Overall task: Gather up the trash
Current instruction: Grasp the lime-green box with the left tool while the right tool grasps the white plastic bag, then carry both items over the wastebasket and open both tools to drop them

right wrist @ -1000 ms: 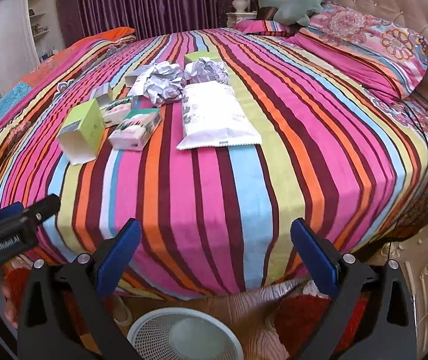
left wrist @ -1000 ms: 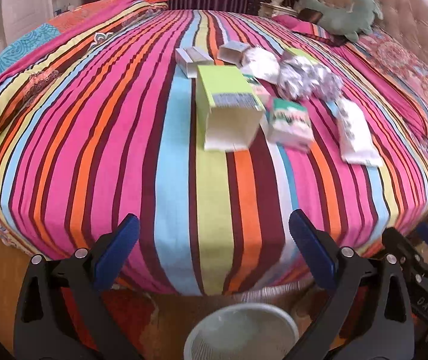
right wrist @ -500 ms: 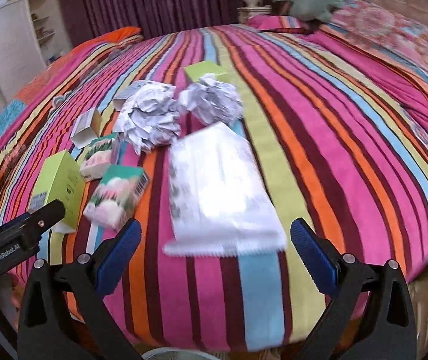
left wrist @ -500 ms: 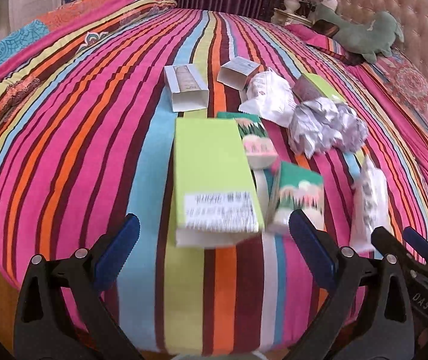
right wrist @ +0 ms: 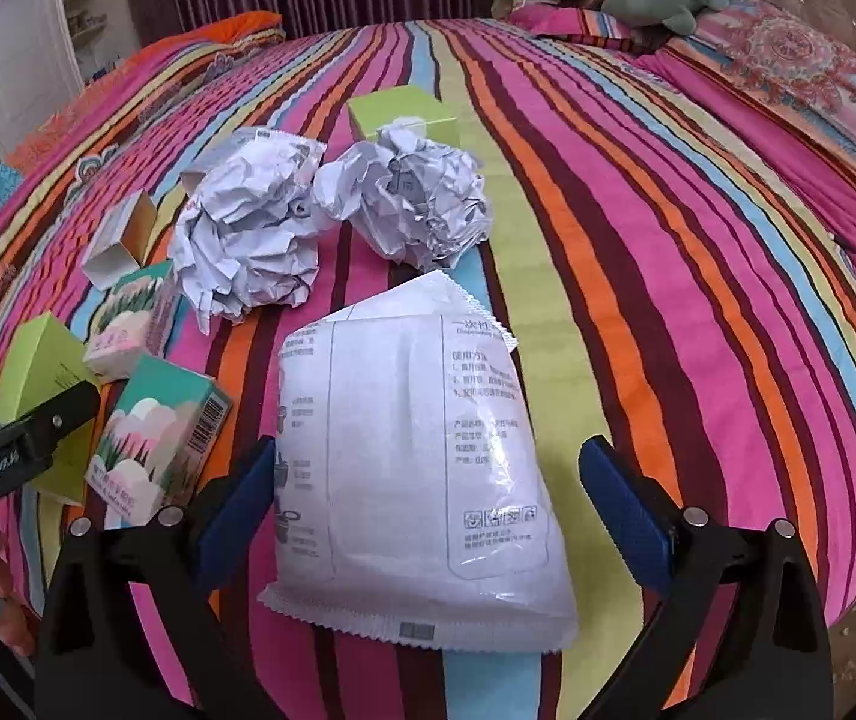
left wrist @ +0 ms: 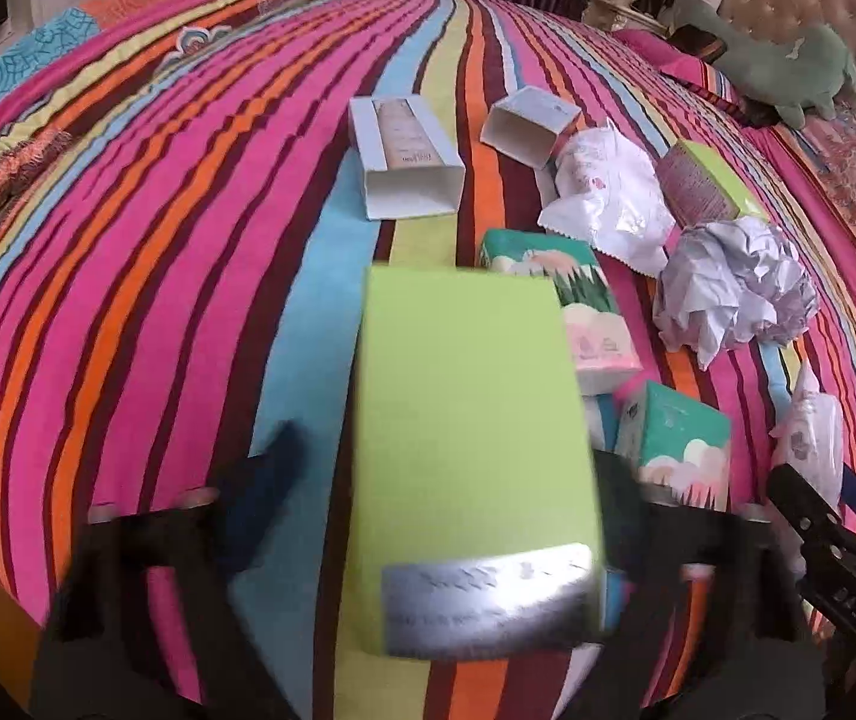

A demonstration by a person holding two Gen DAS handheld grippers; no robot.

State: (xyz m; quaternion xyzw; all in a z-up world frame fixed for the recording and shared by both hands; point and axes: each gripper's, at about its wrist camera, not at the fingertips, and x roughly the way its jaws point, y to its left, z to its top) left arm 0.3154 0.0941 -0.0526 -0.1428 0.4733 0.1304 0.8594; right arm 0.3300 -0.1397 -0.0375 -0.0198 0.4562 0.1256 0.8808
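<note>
Striped bedspread (right wrist: 638, 252) strewn with trash. Left gripper (left wrist: 446, 480) down over a lime-green box (left wrist: 470, 438), jaws just now closing, box between them; fingers blurred, so cannot tell whether the pads press its sides yet. Right gripper (right wrist: 428, 504) astride a white plastic packet (right wrist: 416, 468), jaws closing slightly but wide apart; left pad just at the packet's edge, right pad clear of it. Beyond the packet, two balls of crumpled paper (right wrist: 248, 234) (right wrist: 410, 204) side by side, a second green box (right wrist: 404, 114) touching the far one. Left of the packet, two teal tissue packs (right wrist: 158, 444) (right wrist: 134, 318) and a small open carton (right wrist: 119, 240). In the left view, a longer open white carton (left wrist: 407, 162) farther up the bed, near a crinkled white wrapper (left wrist: 608, 198). Green plush toy (left wrist: 788, 72) by the headboard.
</note>
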